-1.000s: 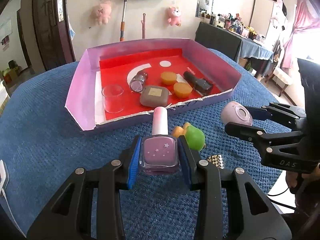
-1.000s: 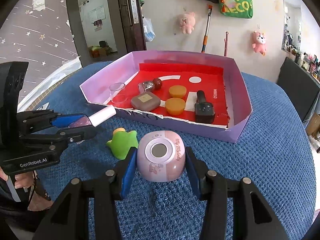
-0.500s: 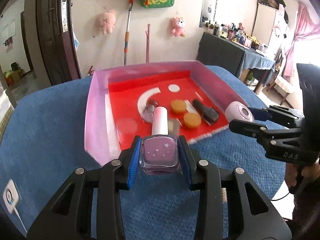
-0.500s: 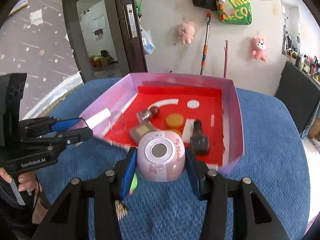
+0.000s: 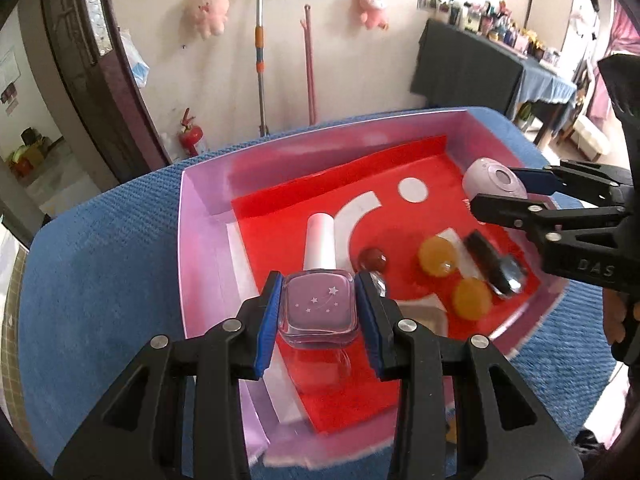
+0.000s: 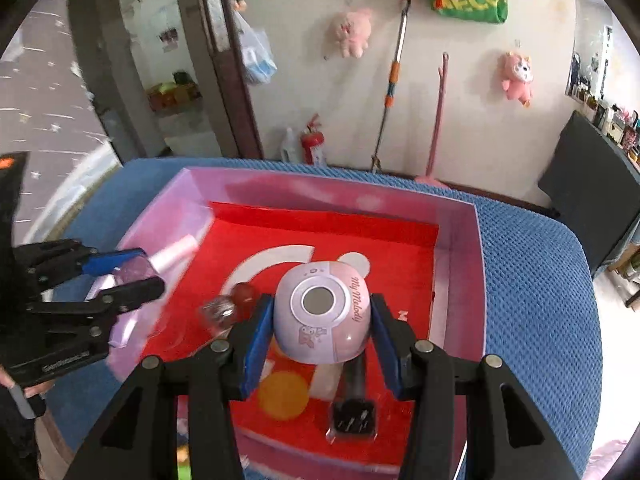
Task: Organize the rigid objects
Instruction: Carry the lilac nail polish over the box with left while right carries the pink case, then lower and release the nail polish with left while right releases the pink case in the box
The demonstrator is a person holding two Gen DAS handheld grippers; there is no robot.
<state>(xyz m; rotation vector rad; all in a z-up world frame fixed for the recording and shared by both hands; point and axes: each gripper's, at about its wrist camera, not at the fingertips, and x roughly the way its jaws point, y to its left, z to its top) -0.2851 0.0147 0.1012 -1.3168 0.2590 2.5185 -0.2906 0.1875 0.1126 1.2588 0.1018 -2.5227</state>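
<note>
Left gripper point(image 5: 318, 312) clamped on a pink nail polish bottle point(image 5: 319, 308), blue pads flat against the two side faces of the square glass body, white cap pointing away toward the far side. Right gripper point(image 6: 320, 320) closed on a rounded pink-and-lilac gadget point(image 6: 322, 312) (script lettering on the shell, round grey window on top), pads on its curved flanks.

Both loads hang over the pink-walled box point(image 6: 464, 280) with the red floor; bottle over the near left part, gadget over the middle-right. Neither touches the floor as far as I can tell.

Handling, judged: bottle is glass, stiff, smooth, breakable, so the flat-face grip is the right one; the cap is narrower and would slip. Gadget looks like light hard plastic, and its domed sides give the pads little flat area, so it could squirt out if squeezed off-centre.

Already in the box: two orange discs point(image 5: 438, 258), a red-capped small bottle point(image 5: 372, 262), a dark bottle point(image 5: 494, 266) lying down. Box sits on a blue textured cloth point(image 6: 540, 300). Free floor shows toward the far side.
</note>
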